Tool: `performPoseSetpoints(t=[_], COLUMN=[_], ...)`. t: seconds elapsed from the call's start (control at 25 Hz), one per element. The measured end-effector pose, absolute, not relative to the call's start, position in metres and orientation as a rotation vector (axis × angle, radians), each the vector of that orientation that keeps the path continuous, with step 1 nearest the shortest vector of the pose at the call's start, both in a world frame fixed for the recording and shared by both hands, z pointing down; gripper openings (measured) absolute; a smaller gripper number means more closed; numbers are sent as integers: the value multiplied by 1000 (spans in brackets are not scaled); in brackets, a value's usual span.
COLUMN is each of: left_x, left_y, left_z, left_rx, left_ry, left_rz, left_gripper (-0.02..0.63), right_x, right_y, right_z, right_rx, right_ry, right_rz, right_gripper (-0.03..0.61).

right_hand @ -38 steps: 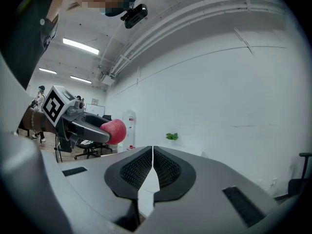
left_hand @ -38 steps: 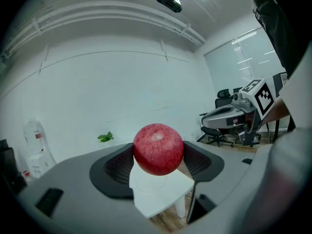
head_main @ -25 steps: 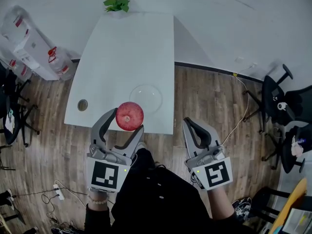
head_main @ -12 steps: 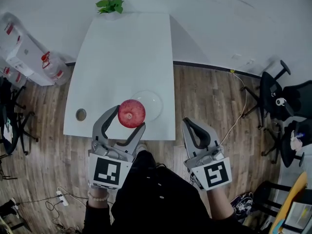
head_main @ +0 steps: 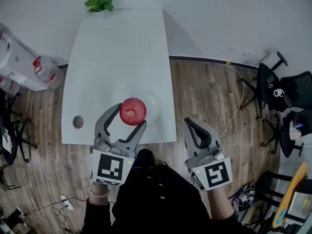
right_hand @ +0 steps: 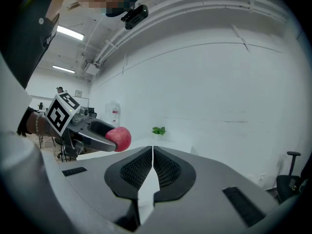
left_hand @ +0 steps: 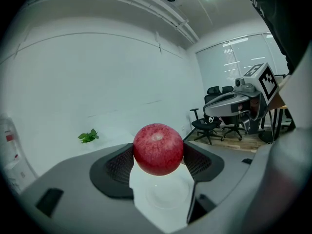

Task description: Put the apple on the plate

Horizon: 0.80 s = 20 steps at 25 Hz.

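We are gripping the apple [head_main: 133, 111] between the left gripper's [head_main: 131, 120] jaws, in the air at the near side of the plate [head_main: 155, 106]. The right gripper [head_main: 191, 126] is hanging off the table [head_main: 117, 57], jaws pressed together on nothing.

Risk: the plate is sitting close to the table's near edge (clear glass, hard to judge). A release short of centre is likely sending the apple rolling to the floor.

Open tabletop is lying ahead, up to the plant [head_main: 99, 3].
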State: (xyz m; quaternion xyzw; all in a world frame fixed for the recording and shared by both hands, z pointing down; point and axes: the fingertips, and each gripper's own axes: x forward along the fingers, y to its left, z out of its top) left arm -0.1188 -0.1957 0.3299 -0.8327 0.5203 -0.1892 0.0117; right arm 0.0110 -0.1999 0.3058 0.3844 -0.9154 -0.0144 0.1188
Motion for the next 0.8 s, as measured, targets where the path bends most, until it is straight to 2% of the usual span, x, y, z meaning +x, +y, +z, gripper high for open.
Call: performPoseSetpoints(t=[0.8], left_x=[-109], left_y=[-238], left_z=[391], left_rx=[-2696], left_ry=[1460], left_rz=[-700], left_gripper=[331], right_x=[26], right_y=[-213], right_z=[332], right_rx=[1237], right_ry=[-2560], right_rz=[47], right_gripper=[43])
